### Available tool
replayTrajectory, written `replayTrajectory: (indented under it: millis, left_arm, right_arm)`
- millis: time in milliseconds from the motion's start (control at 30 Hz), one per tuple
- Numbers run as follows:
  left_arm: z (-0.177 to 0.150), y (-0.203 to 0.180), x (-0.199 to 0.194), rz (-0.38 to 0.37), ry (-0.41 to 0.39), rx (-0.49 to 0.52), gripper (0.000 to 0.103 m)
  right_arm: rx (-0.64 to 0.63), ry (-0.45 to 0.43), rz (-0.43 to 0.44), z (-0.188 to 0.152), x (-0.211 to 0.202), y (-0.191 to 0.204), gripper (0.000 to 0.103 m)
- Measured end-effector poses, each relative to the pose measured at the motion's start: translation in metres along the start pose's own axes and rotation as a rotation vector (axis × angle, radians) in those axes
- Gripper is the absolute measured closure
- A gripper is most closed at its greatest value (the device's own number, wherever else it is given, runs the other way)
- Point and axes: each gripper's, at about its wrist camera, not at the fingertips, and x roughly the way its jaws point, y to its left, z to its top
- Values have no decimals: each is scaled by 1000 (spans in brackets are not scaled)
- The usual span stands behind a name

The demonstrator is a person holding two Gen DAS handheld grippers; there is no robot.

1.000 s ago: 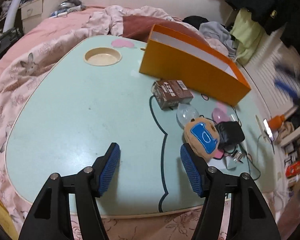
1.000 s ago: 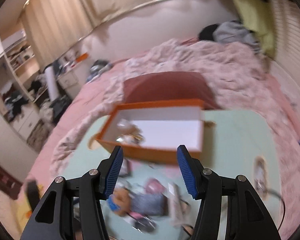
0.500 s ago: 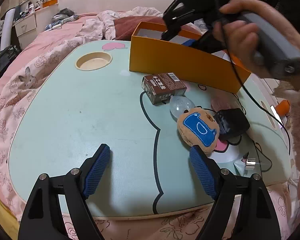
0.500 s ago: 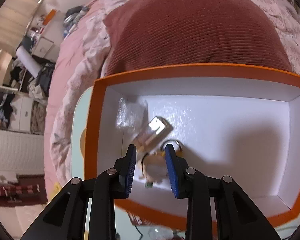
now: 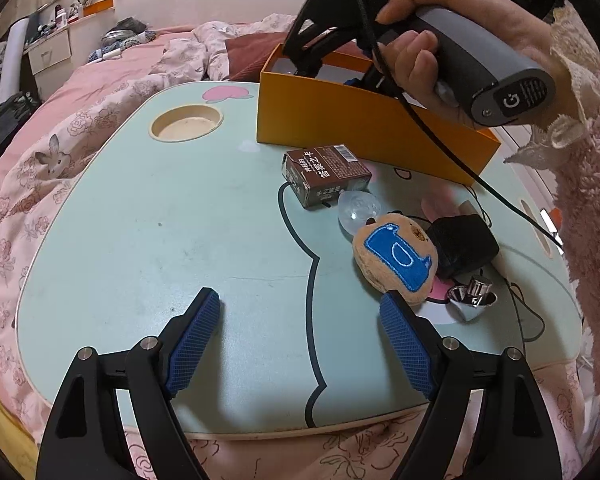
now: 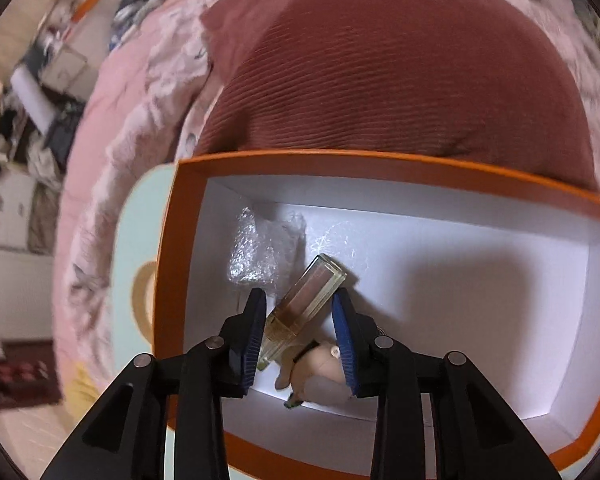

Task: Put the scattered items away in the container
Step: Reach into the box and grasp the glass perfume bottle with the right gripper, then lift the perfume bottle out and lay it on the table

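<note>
We see a mint surface [image 5: 148, 216] with a round cup recess [image 5: 187, 123], resting on a pink floral bedspread [image 5: 32, 160], a dark red cushion [image 6: 400, 68] behind it, cluttered shelves [image 5: 64, 12] along the far wall

Counter [image 5: 148, 216]: mint green, sitting on the pink bed [image 5: 60, 120].
Far edge: orange box [image 5: 360, 120] standing.
Right side: brown carton [image 5: 326, 174], clear ball [image 5: 358, 210], plush toy [image 5: 396, 258], black pouch [image 5: 462, 246], silver cap [image 5: 474, 294] lying clustered.

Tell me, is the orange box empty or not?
Not empty. The orange box holds a glass bottle, crumpled clear plastic and a small figure on its white floor.
</note>
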Motion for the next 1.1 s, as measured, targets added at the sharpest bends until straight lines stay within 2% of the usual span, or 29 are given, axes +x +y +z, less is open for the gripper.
replayTrajectory:
  millis: [67, 133, 233, 267, 367, 467, 533, 633, 733, 800, 967, 1033, 1100]
  left_arm:
    - [0, 0, 0, 0, -1, 2, 21]
    - [-1, 0, 0, -1, -2, 1, 21]
    - [-1, 0, 0, 2, -2, 5, 21]
    - [-1, 0, 0, 4, -2, 8, 20]
    - [-2, -1, 1, 13, -2, 17, 20]
    - [-2, -2, 1, 17, -3, 21, 20]
    - [-2, -2, 2, 20, -2, 25, 20]
    - [-2, -4, 2, 26, -3, 30, 20]
    - [-3, -4, 2, 30, -4, 36, 20]
    - [-4, -4, 2, 30, -6, 35, 20]
    - [-4, -3, 1, 24, -9, 32, 20]
    - [-4, -4, 1, 24, -9, 32, 20]
    - [-4, -4, 1, 24, -10, 31, 20]
  right_arm:
    - [-46, -5, -50, -3, 0, 4, 80]
    - [-92, -19, -140, -7, -1, 4, 86]
    - [-165, -54, -282, -9, -3, -1, 86]
    - [-178, -60, -298, -8, -4, -5, 86]
    - [-130, -50, -244, 1, -10, -30, 86]
    - [-86, -42, -139, 6, -15, -49, 86]
    - [-71, -44, -112, 4, -19, -59, 86]
    - [-105, -58, -144, 0, -21, -53, 86]
    - [-164, -79, -217, 0, -16, -42, 87]
    - [-159, -95, -225, -2, -17, -38, 87]
    - [-171, -211, -196, -8, -38, -27, 87]
    - [-196, -274, -183, -25, -60, -27, 87]
    - [-202, -333, -135, -48, -84, -33, 87]
